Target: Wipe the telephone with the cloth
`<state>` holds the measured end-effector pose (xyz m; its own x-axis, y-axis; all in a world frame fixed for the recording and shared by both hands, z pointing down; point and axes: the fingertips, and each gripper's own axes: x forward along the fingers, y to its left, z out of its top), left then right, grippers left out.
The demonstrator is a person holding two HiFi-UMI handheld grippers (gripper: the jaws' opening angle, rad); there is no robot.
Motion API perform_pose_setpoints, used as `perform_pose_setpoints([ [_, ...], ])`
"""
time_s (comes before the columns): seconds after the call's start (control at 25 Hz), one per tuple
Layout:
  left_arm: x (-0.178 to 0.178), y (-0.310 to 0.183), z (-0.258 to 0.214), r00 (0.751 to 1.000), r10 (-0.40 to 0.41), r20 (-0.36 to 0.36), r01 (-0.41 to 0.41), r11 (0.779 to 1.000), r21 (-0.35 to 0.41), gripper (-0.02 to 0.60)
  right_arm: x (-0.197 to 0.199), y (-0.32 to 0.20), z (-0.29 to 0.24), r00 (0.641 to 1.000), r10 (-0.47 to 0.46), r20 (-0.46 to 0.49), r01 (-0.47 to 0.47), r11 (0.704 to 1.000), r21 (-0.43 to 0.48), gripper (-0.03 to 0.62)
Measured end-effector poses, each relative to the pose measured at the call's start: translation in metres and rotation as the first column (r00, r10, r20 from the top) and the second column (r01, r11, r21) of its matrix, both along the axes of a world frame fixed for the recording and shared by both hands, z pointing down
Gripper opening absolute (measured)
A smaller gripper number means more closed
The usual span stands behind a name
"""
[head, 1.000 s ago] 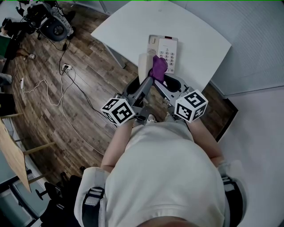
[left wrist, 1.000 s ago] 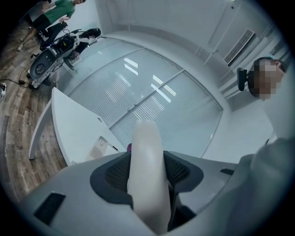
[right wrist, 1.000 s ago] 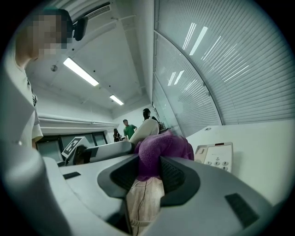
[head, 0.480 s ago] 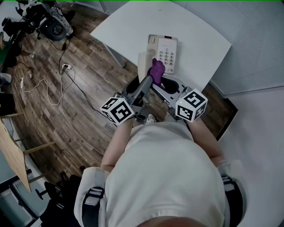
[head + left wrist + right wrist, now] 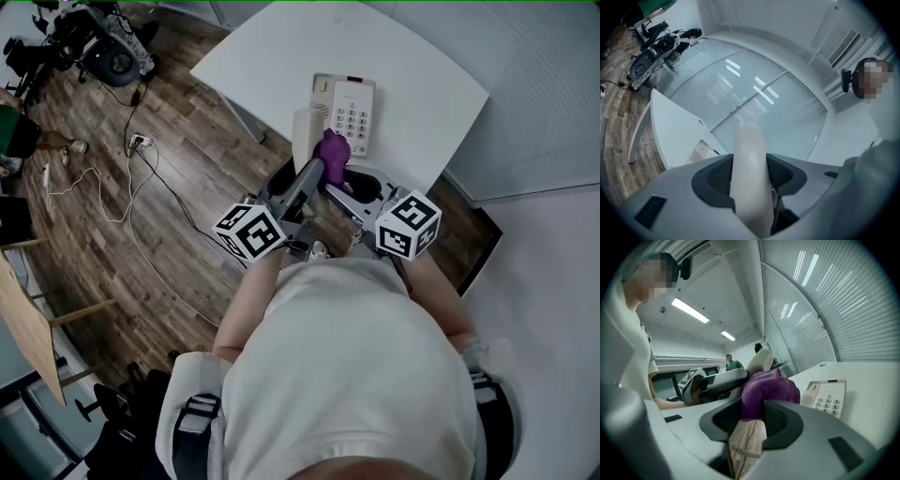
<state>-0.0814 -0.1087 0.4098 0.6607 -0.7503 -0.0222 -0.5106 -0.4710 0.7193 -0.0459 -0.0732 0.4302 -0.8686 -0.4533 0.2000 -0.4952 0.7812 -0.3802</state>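
The cream telephone base (image 5: 347, 111) with its keypad lies on the white table (image 5: 253, 56). My left gripper (image 5: 309, 167) is shut on the cream handset (image 5: 304, 133), which it holds upright off the base by the table's near edge. In the left gripper view the handset (image 5: 749, 168) fills the gap between the jaws. My right gripper (image 5: 334, 180) is shut on the purple cloth (image 5: 332, 150), which presses against the handset's right side. The right gripper view shows the cloth (image 5: 768, 387) bunched at the jaws, the handset (image 5: 760, 361) just behind it and the base (image 5: 828, 397) to the right.
The table's near edge runs just ahead of both grippers, with wood floor and loose cables (image 5: 103, 187) to the left. A glass wall with blinds (image 5: 754, 89) stands behind the table. A person in green (image 5: 19, 136) is at the far left.
The purple cloth has slid a little down along the handset toward me. The handset stays held up in the left gripper. A person in green has come in at the left.
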Motion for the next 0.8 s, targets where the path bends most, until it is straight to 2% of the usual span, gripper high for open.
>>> perform_pose_setpoints([
  [0.32,-0.004,-0.015,0.0,0.999,-0.041,-0.006,0.041,0.999,0.005,0.225,0.014,0.0,0.016,0.999,-0.014,-0.041,0.014,1.0,-0.018,0.14],
  [0.52,-0.006,-0.024,0.001,0.998,-0.066,0.003,0.066,0.998,0.004,0.225,0.019,-0.003,0.025,1.0,0.006,-0.026,-0.007,0.998,-0.059,0.14],
  [0.8,-0.011,-0.033,0.004,0.996,-0.085,0.004,0.085,0.996,-0.008,0.225,0.024,-0.003,0.035,0.997,0.016,-0.072,-0.022,0.996,-0.087,0.141],
])
